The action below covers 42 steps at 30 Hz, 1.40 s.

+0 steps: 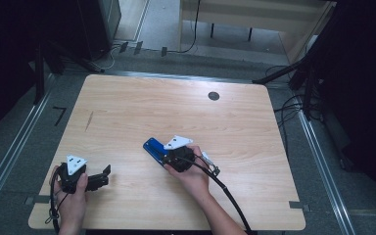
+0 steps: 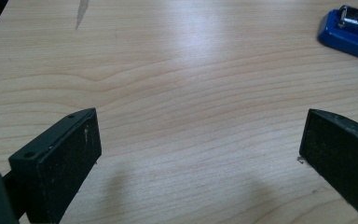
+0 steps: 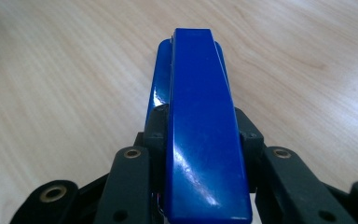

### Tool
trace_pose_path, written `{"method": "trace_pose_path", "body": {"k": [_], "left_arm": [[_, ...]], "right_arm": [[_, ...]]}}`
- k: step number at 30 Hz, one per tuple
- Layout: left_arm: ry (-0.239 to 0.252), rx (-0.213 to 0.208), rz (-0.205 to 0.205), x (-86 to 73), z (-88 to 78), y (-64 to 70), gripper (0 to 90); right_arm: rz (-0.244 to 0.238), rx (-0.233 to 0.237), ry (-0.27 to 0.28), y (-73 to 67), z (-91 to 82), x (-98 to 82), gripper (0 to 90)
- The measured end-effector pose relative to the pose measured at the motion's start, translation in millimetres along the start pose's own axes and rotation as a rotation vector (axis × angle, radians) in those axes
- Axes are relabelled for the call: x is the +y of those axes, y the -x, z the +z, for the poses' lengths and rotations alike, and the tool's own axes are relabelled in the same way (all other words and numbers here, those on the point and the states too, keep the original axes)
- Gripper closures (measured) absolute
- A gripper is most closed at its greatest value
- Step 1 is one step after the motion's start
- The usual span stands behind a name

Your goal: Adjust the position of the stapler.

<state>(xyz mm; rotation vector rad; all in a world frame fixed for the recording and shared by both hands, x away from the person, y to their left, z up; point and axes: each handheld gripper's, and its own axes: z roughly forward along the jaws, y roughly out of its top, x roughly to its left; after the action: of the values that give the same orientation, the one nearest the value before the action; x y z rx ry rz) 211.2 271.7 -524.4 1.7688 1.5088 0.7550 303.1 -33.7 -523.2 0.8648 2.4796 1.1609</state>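
Blue stapler point(image 1: 152, 148) near centre of the wooden surface point(image 1: 176, 107), long axis running from 10 to 4 o'clock in the high view. Clamped at its 4 o'clock end by the right gripper point(image 3: 204, 140), jaws pressed on both sides. Left gripper point(image 1: 100, 176) off at 8 o'clock, jaws wide apart, holding nothing. No containers present.

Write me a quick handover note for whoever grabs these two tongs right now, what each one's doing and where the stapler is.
Right tongs: shut on the blue stapler, gripping its sides near the back end; the stapler sits mid-table, slightly toward the near edge.
Left tongs: open, holding nothing, low over bare wood at the near left corner, aimed toward the stapler.
Done: stapler grasped.
Left: whatever is to be done with the stapler; it looks closed and does not look lifted yet.
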Motion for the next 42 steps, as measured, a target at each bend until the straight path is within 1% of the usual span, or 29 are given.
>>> {"method": "trace_pose_path", "body": {"k": [1,3,6,8,11,13,15,17,19,23,24,25,26,27,28,29,30,31,32,33,34,35,36,37,38,39,40,41,42], "left_arm": [[0.006,-0.016,-0.005,0.3,-0.3,1.0,0.0],[0.011,-0.030,-0.006,0.7,-0.4,3.9,0.0],[0.023,-0.076,-0.023,2.1,-1.5,9.2,0.0],[0.033,-0.096,-0.019,3.0,-3.1,12.7,0.0],[0.045,-0.111,-0.007,4.0,-4.4,18.9,0.0],[0.052,-0.128,0.010,4.3,-4.8,25.7,0.0],[0.056,-0.133,0.015,4.0,-4.6,28.2,0.0],[0.057,-0.148,0.032,3.3,-3.8,34.7,0.0],[0.054,-0.151,0.041,3.1,-4.0,36.9,0.0],[0.064,-0.177,0.055,3.6,-5.0,45.9,0.0],[0.065,-0.185,0.060,3.5,-4.7,48.0,0.0],[0.063,-0.192,0.060,3.3,-4.6,50.4,0.0],[0.059,-0.194,0.063,3.0,-4.4,52.9,0.0],[0.057,-0.202,0.063,2.7,-4.1,55.7,0.0],[0.055,-0.208,0.065,2.8,-3.7,59.0,0.0],[0.052,-0.212,0.073,3.5,-3.2,62.3,0.0],[0.052,-0.216,0.078,4.0,-2.8,65.1,0.0],[0.054,-0.222,0.087,5.8,-1.8,70.2,0.0],[0.055,-0.228,0.094,7.1,-1.4,73.0,0.0],[0.059,-0.227,0.104,8.6,-1.3,77.4,7.0],[0.063,-0.219,0.104,8.9,-1.6,79.3,7.0],[0.066,-0.228,0.090,8.7,-1.5,82.0,19.1],[0.059,-0.247,0.086,8.6,-0.9,83.2,19.1],[0.050,-0.272,0.092,8.6,0.1,85.4,21.9],[0.055,-0.284,0.104,8.3,0.3,87.7,29.6],[0.059,-0.289,0.112,8.5,0.1,89.2,34.8],[0.066,-0.304,0.109,9.2,0.0,91.8,46.5],[0.072,-0.317,0.102,10.1,0.4,94.1,52.7],[0.075,-0.329,0.103,10.9,1.3,97.0,52.7]], "right_arm": [[-0.002,0.005,-0.002,-0.8,-1.7,-1.4,67.0],[-0.014,0.020,0.000,-3.1,-6.9,-6.3,67.0],[-0.028,0.040,0.015,-6.3,-13.7,-14.0,67.0],[-0.037,0.049,0.015,-9.0,-18.7,-18.7,67.0],[-0.055,0.066,0.027,-14.3,-27.5,-28.0,67.0],[-0.061,0.070,0.035,-17.2,-31.4,-32.7,67.1],[-0.062,0.075,0.041,-18.5,-33.2,-35.0,67.1],[-0.090,0.090,0.048,-22.1,-38.1,-40.0,67.1],[-0.093,0.094,0.048,-23.0,-39.3,-41.2,67.1],[-0.101,0.123,0.060,-23.3,-42.6,-46.0,66.6],[-0.097,0.125,0.061,-23.5,-43.3,-46.8,65.6],[-0.099,0.120,0.066,-23.3,-44.0,-47.6,58.3],[-0.084,0.121,0.072,-22.8,-45.2,-48.0,43.0],[-0.064,0.122,0.061,-22.0,-46.2,-48.3,37.9],[-0.056,0.122,0.057,-21.4,-48.3,-49.6,38.9],[-0.055,0.121,0.076,-21.8,-54.9,-53.9,39.9],[-0.055,0.121,0.076,-21.8,-54.9,-53.9,39.9],[-0.053,0.128,0.093,-21.7,-62.9,-59.4,40.0],[-0.053,0.128,0.093,-21.7,-62.9,-59.4,40.0],[-0.025,0.122,0.123,-20.8,-71.5,-66.4,40.4],[-0.025,0.122,0.123,-20.8,-71.5,-66.4,40.4],[0.017,0.123,0.151,-17.7,-79.0,-72.7,41.9],[0.017,0.123,0.151,-17.7,-79.0,-72.7,41.9],[0.026,0.125,0.160,-16.1,-81.6,-74.8,42.9],[0.042,0.135,0.169,-12.9,-85.5,-77.3,44.7],[0.061,0.144,0.169,-9.7,-88.5,-78.8,45.6],[0.102,0.166,0.173,-3.9,-95.2,-80.9,46.4],[0.106,0.159,0.176,-2.0,-99.0,-82.0,46.4],[0.106,0.159,0.176,-2.0,-99.0,-82.0,47.1]]}}
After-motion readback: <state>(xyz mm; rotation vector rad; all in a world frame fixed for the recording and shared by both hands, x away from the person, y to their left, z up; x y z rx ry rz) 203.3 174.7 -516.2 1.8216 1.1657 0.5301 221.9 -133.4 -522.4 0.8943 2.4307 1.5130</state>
